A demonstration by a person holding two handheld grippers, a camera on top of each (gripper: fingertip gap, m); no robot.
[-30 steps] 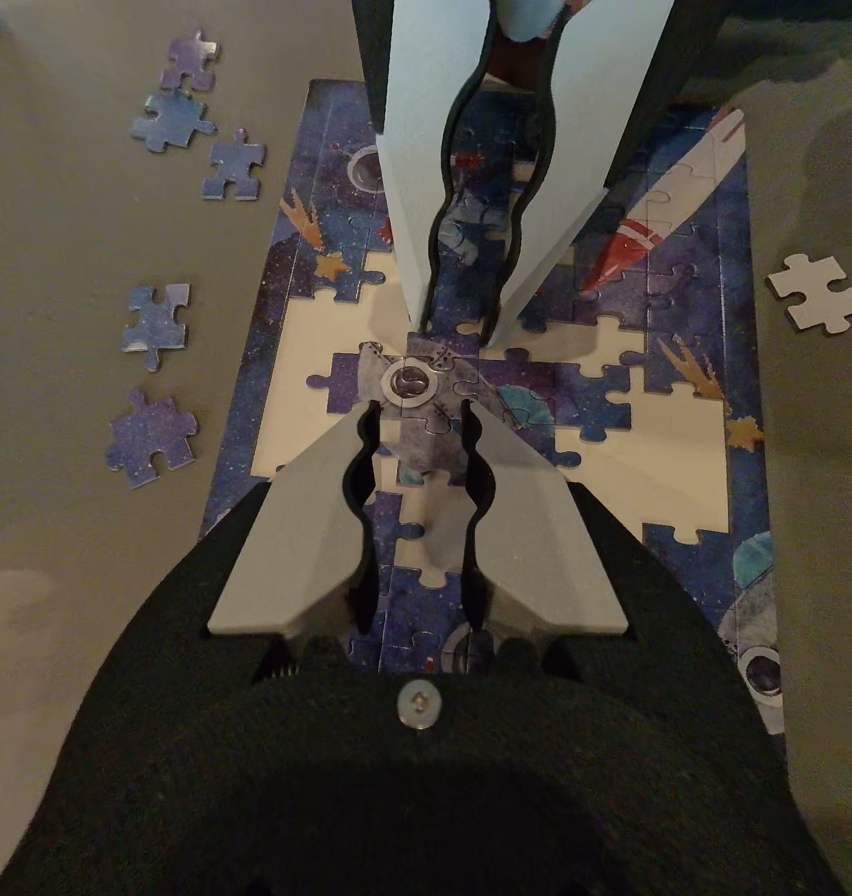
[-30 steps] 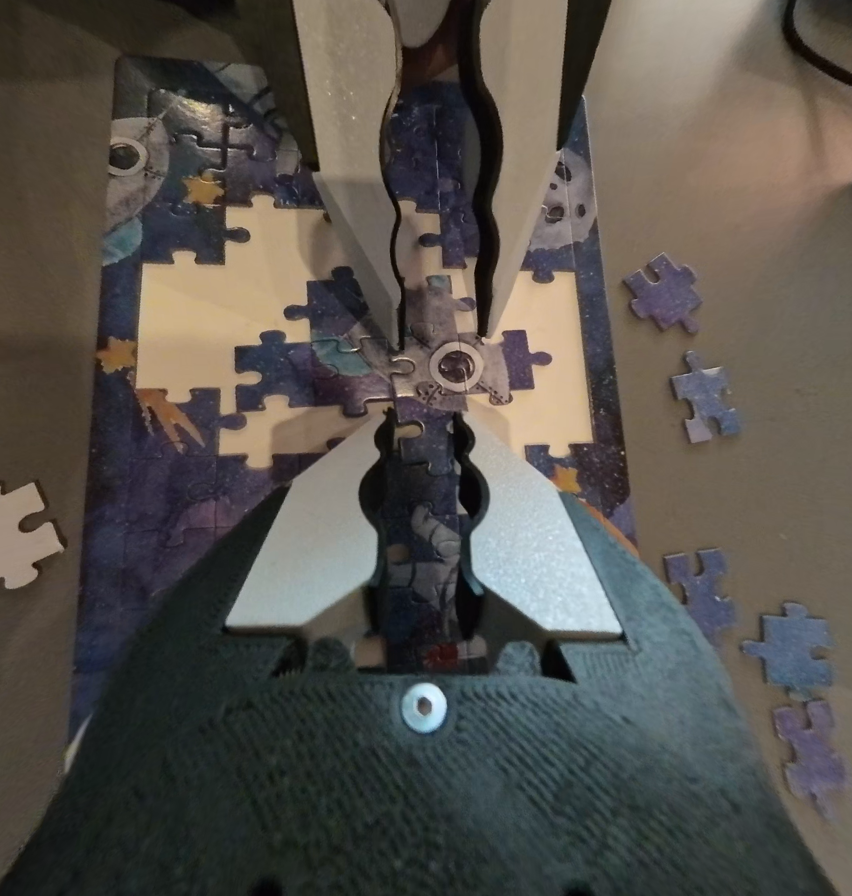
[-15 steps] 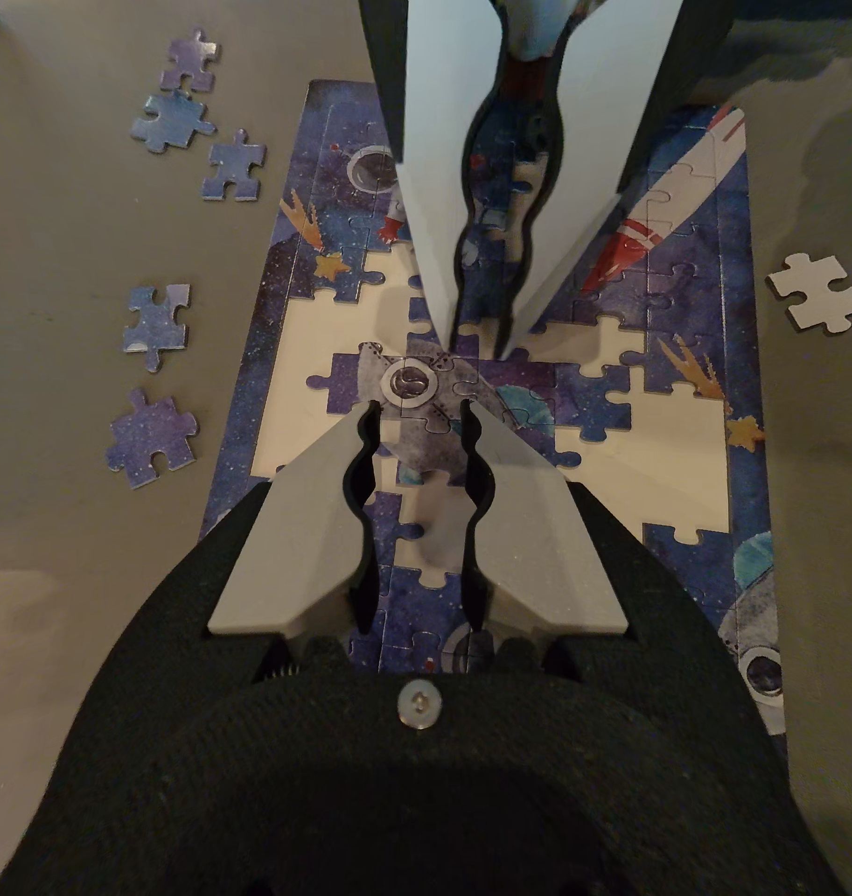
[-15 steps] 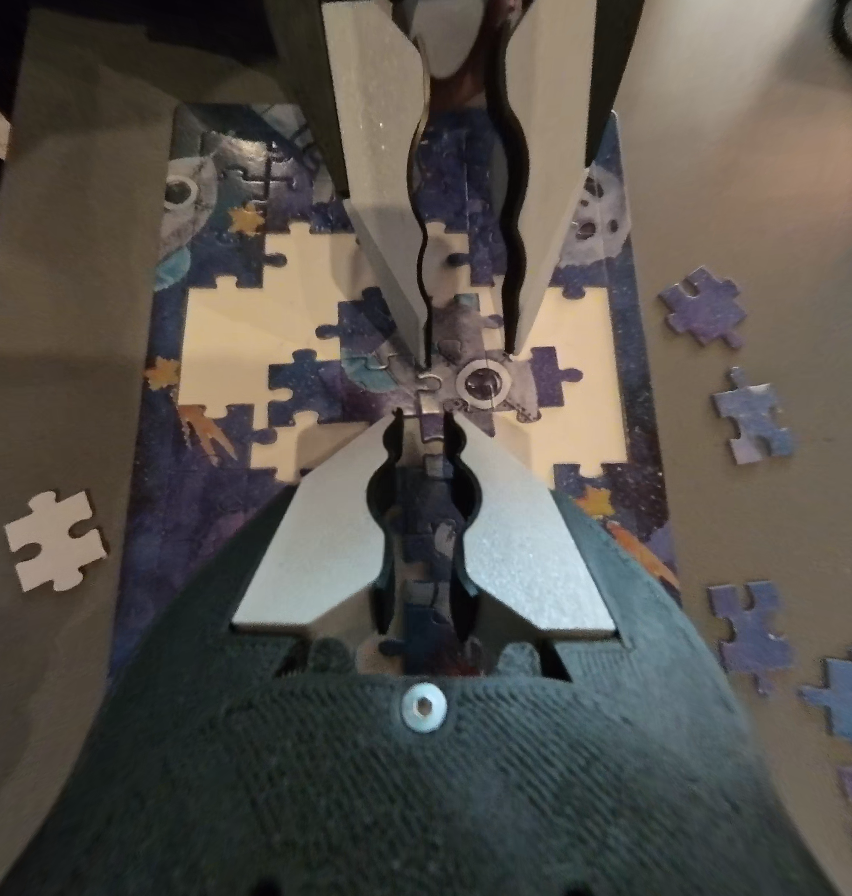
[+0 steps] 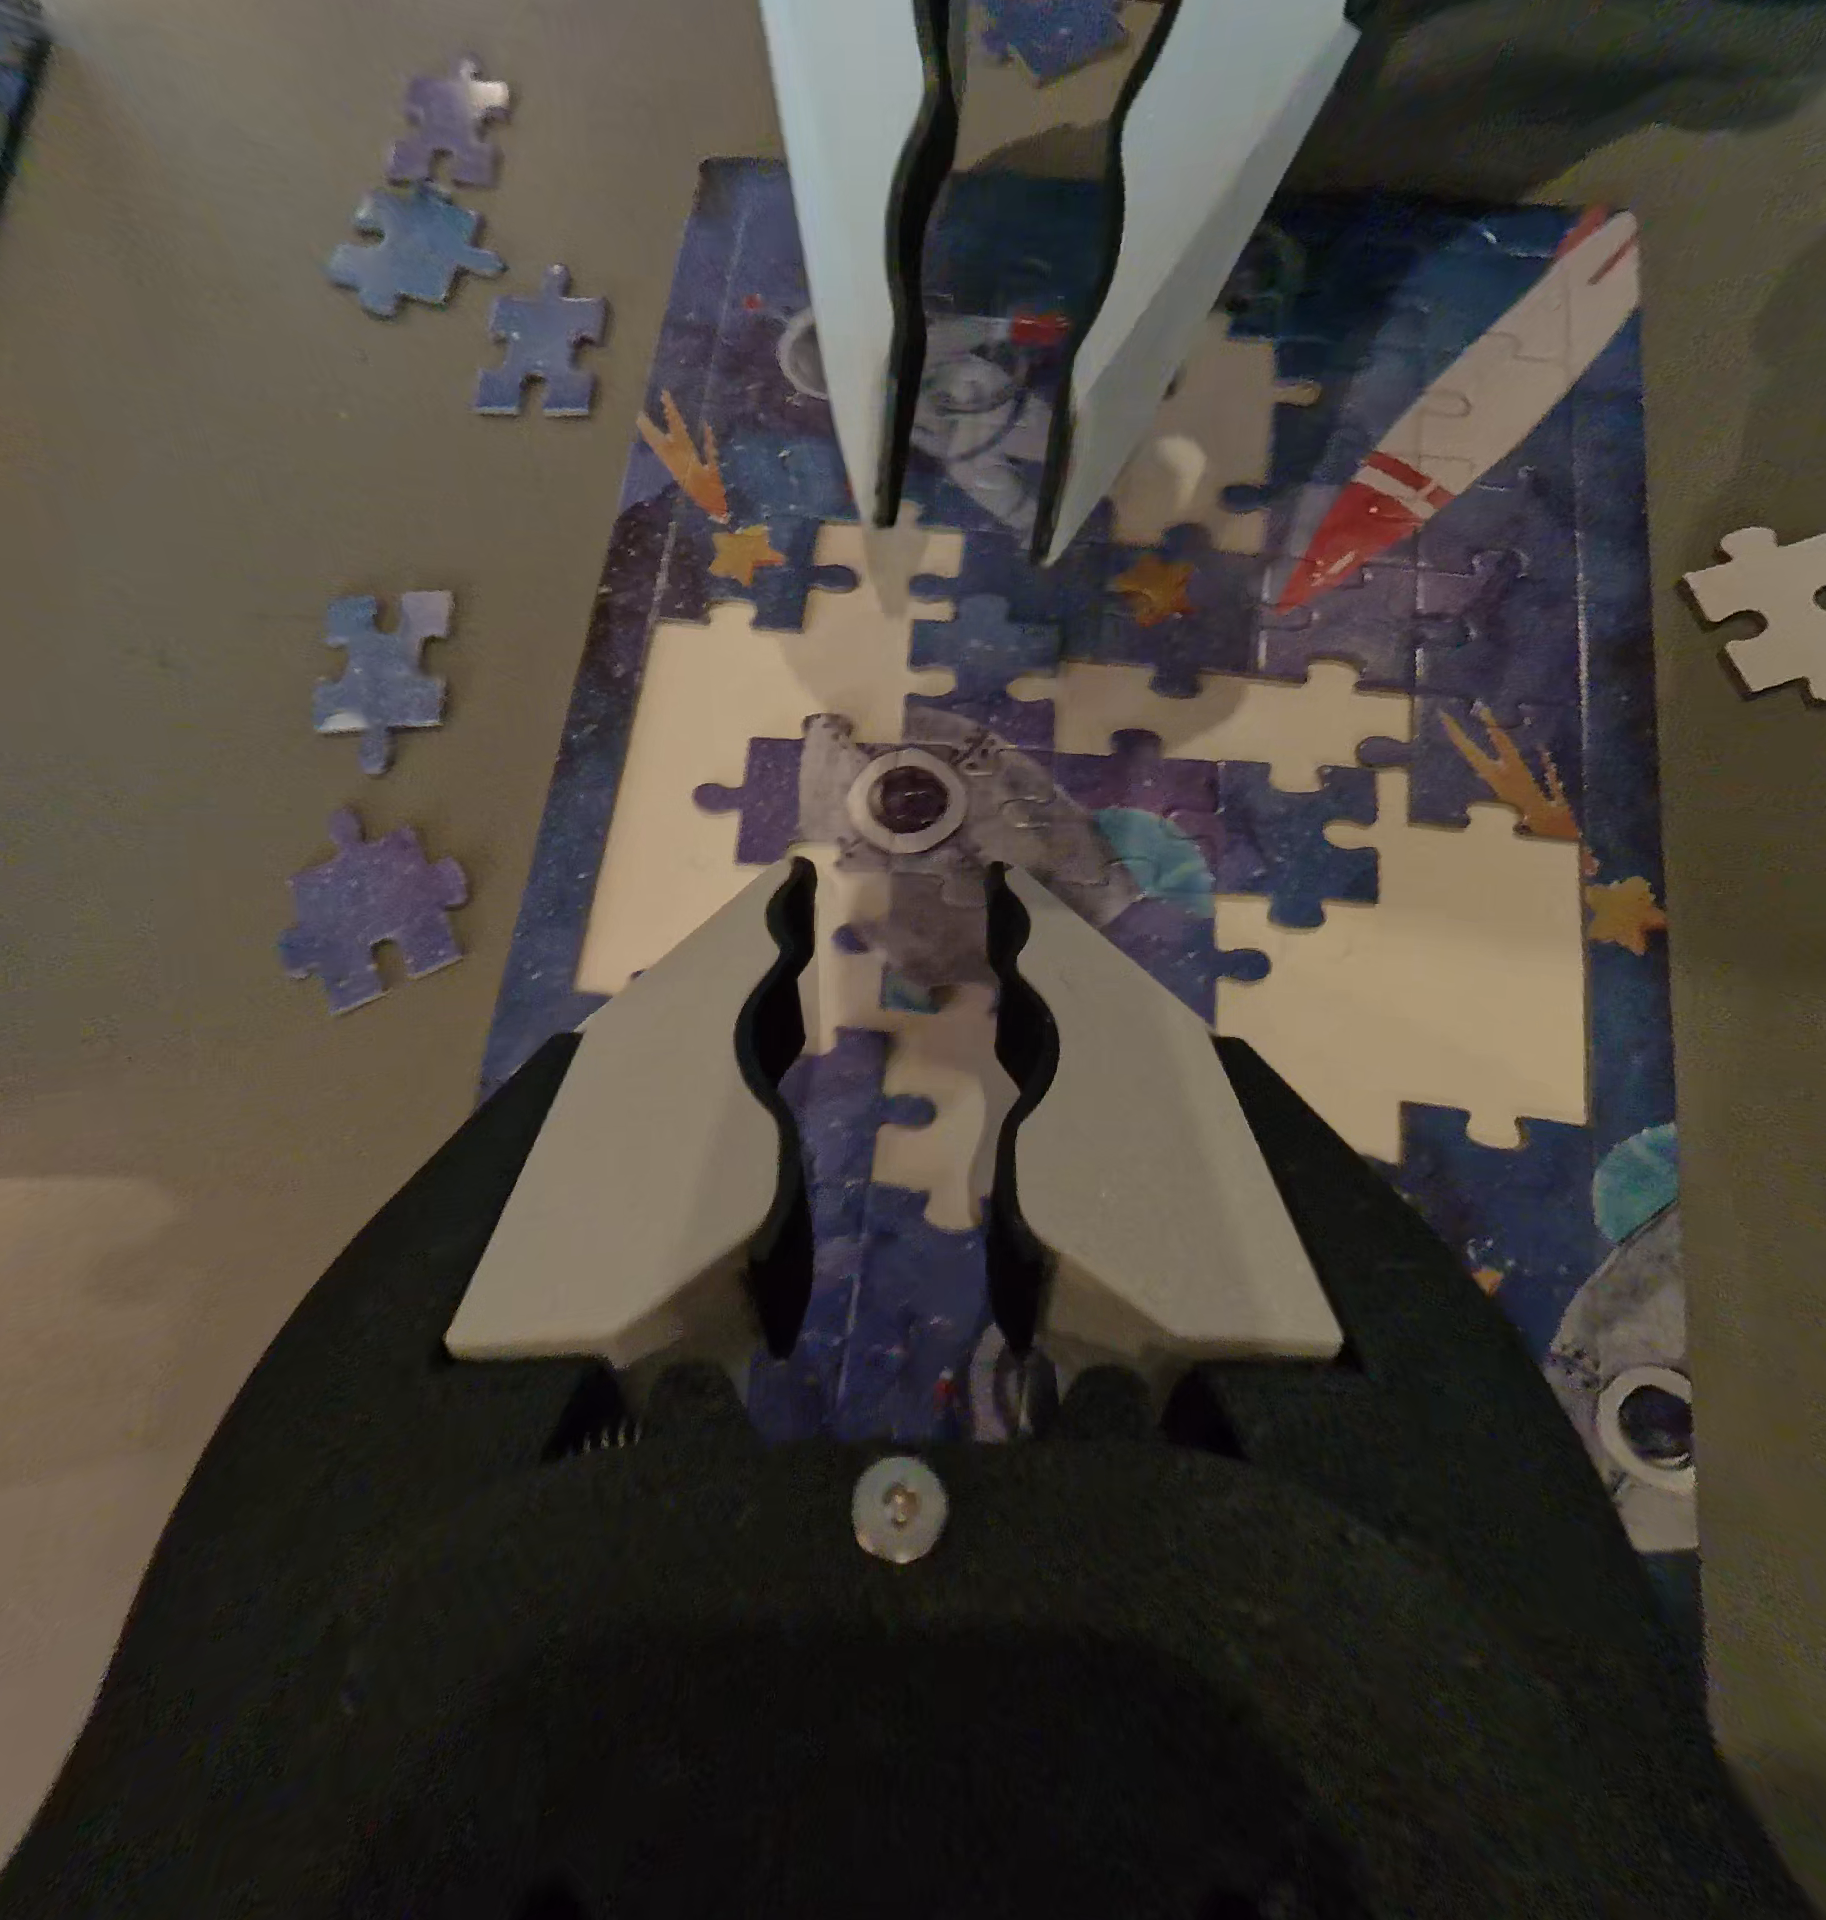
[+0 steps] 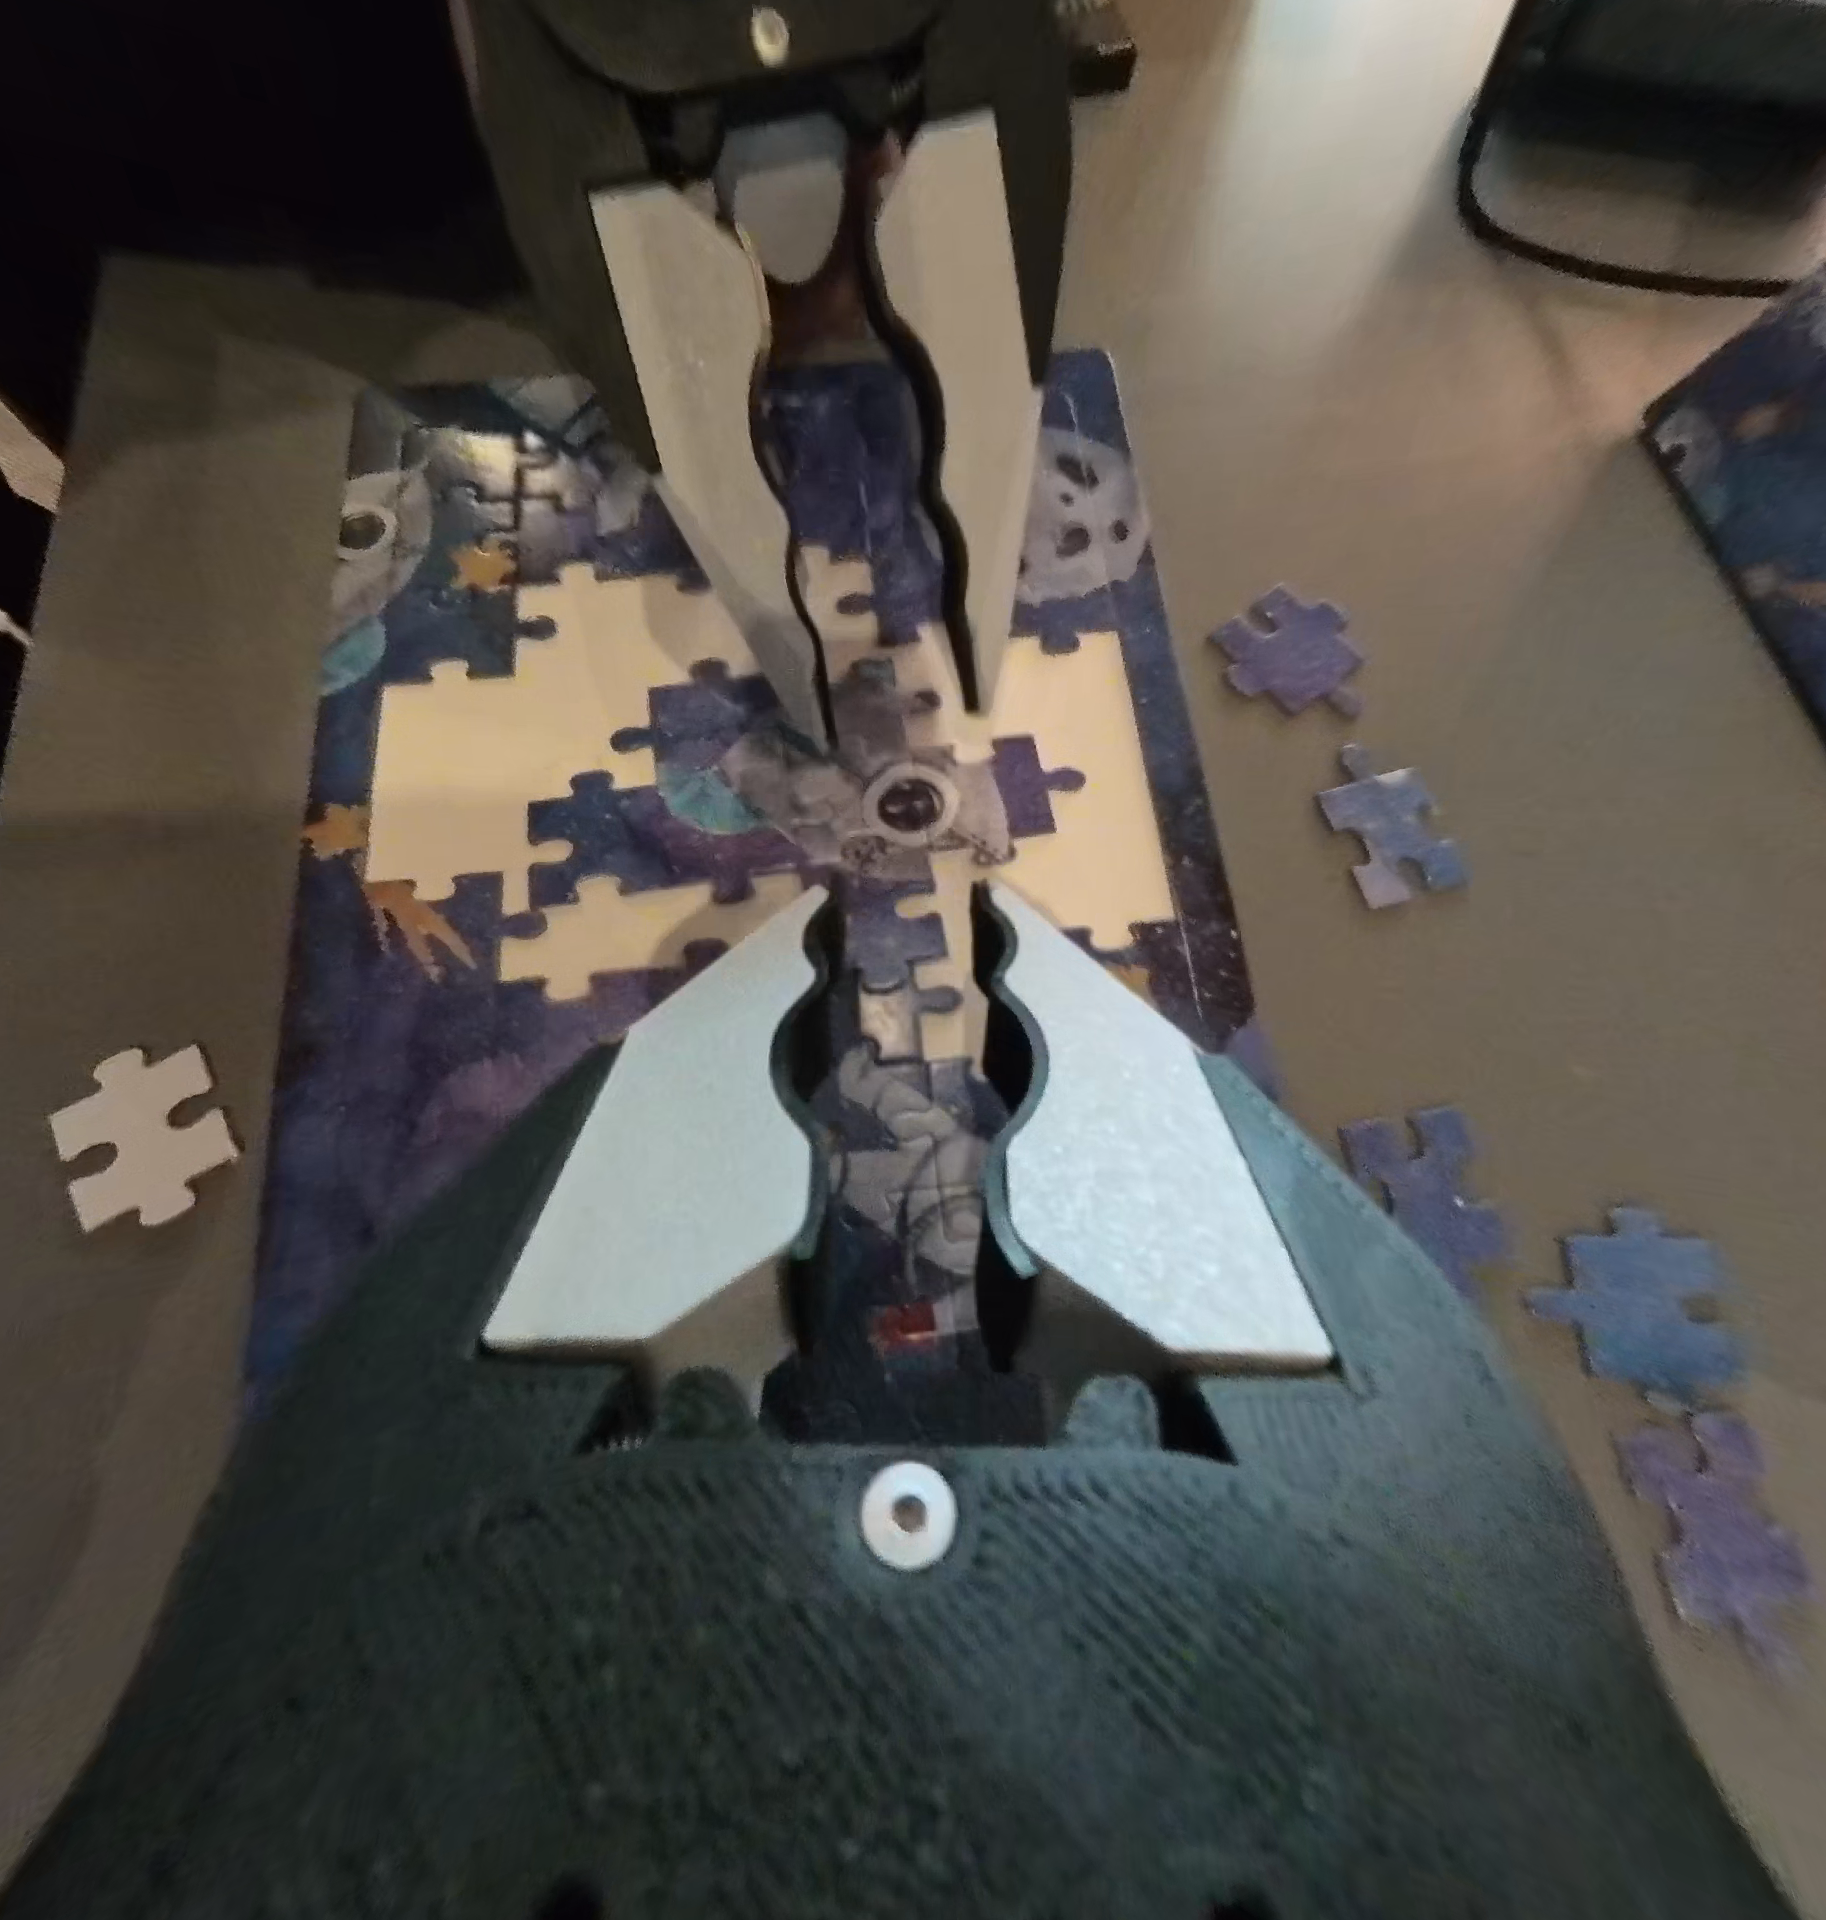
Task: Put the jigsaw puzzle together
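I kept both hand-held grippers, left (image 5: 898,883) and right (image 6: 904,899), spread and empty over the puzzle (image 5: 909,805), its loose pieces (image 5: 374,914) waiting at 9 o'clock.

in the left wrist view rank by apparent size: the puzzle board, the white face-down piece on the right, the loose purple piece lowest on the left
1. puzzle board, by far the largest.
2 and 3. purple piece and white face-down piece look about alike; the white one is cut by the frame edge, so unranked.

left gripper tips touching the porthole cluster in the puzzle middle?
Cannot tell. In the left wrist view the left gripper tips sit at the porthole cluster edge; looking along the fingers hides any height gap.
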